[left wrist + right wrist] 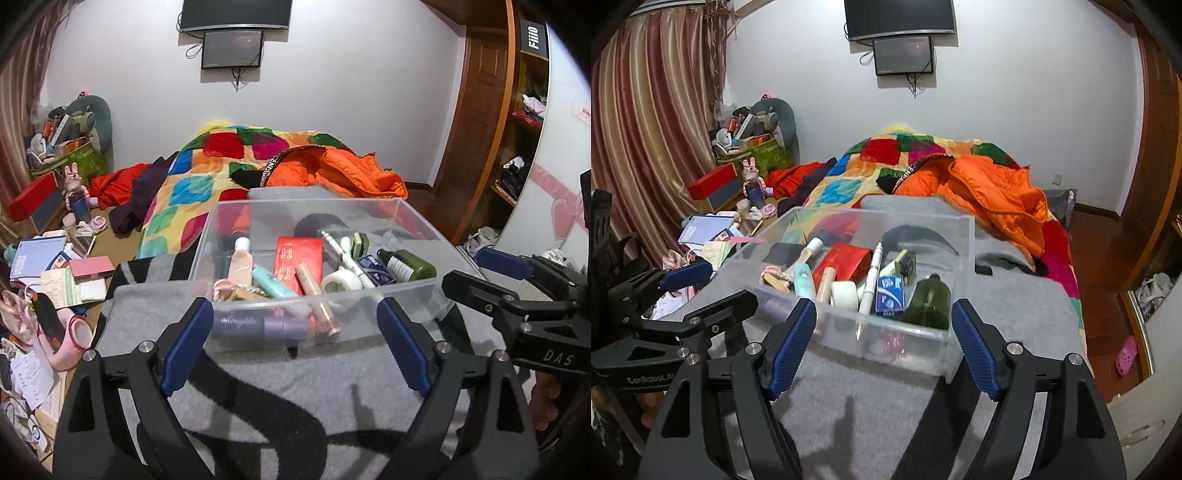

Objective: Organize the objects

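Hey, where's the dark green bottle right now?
The dark green bottle lies inside the clear plastic bin at its right end, right of the blue packet; in the right wrist view it sits in the bin's near right corner.

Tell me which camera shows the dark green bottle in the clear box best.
The left wrist view: the dark green bottle lies side-on there, label and black cap visible above the clear box wall. In the right wrist view the bottle points away, foreshortened, its label hidden.
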Available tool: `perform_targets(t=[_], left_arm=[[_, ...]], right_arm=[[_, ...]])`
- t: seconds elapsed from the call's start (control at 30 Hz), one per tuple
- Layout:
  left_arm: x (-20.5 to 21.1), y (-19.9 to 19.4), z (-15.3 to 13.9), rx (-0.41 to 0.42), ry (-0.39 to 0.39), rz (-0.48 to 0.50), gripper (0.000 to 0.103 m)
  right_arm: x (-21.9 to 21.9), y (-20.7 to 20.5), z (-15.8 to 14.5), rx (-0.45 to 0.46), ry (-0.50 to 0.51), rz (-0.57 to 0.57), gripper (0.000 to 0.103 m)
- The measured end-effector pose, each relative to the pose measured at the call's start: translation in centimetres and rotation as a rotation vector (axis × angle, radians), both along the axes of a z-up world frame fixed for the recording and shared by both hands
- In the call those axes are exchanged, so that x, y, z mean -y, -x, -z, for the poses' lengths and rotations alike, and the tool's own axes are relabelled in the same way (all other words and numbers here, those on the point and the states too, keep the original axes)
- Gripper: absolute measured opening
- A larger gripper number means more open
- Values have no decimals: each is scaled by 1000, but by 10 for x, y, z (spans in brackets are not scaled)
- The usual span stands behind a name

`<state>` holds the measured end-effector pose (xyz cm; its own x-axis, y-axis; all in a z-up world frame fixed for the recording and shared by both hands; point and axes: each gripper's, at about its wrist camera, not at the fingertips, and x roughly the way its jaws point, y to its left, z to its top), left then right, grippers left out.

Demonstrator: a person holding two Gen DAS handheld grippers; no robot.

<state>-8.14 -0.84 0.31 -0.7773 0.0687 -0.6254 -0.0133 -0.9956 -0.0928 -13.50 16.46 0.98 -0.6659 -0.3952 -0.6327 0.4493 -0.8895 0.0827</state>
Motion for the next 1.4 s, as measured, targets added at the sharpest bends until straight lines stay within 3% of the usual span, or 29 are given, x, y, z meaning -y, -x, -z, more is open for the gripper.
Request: perform_targets(t=[0.53,1.4], left_arm=[[2,-16,0,-9,1,-17,93],[1,-21,-4,-12,0,-17,94]], right_arm=[[-2,-11,3,3,-5,-1,80],[3,-16,6,20,3,-13,81]])
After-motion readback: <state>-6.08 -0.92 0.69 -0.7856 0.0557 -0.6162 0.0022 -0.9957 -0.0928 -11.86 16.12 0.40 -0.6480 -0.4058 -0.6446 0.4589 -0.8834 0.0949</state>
